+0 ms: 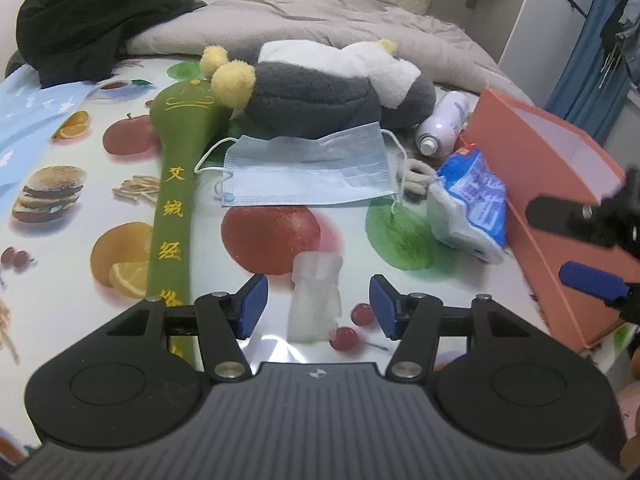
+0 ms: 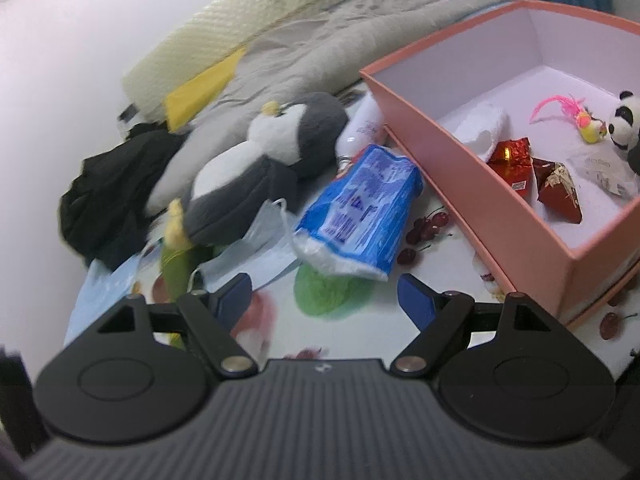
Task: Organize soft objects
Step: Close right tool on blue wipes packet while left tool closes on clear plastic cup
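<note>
- Step in hand, as I judge it: reaching for the next soft things to go into the pink box, which stands at the right and already holds a small panda toy and red wrappers.
- The left gripper is spread apart and holds nothing; a small translucent block stands on the desk between its pads, untouched.
- The right gripper is wide open and empty, with the blue tissue pack just beyond.
- Next move likely calls for closing gently on each item.
- A fruit-print cloth covers the desk; the penguin plush and face mask lie farther off, with grey bedding behind.
</note>
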A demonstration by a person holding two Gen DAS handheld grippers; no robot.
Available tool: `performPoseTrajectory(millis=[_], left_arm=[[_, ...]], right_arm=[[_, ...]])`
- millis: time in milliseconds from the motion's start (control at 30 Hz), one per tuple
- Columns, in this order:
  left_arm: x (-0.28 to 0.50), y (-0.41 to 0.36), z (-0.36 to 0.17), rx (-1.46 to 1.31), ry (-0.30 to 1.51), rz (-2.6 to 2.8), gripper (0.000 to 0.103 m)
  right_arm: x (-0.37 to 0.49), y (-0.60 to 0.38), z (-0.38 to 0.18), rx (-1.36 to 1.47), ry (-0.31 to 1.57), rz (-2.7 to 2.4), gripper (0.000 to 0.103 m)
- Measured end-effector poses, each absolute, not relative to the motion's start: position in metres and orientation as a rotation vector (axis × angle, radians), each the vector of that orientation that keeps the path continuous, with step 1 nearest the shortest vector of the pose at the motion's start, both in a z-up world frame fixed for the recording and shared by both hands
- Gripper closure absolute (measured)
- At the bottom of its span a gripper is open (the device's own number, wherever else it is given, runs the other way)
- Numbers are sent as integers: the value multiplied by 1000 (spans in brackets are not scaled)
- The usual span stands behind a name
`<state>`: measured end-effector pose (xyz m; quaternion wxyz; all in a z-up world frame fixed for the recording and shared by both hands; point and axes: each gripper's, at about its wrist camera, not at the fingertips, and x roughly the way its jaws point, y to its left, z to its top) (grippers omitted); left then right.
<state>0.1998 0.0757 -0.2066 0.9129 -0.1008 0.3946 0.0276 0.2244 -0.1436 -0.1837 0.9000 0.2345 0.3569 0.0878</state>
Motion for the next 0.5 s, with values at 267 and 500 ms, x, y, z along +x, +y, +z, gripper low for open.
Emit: performPoseTrajectory(millis=[267, 500], left_arm=[[224, 81, -231, -220, 834, 66, 41], [232, 83, -241, -238, 832, 57, 53]], right_arm=[[257, -144, -210, 570, 773, 45, 29], [273, -149, -224, 628, 773, -21, 44]])
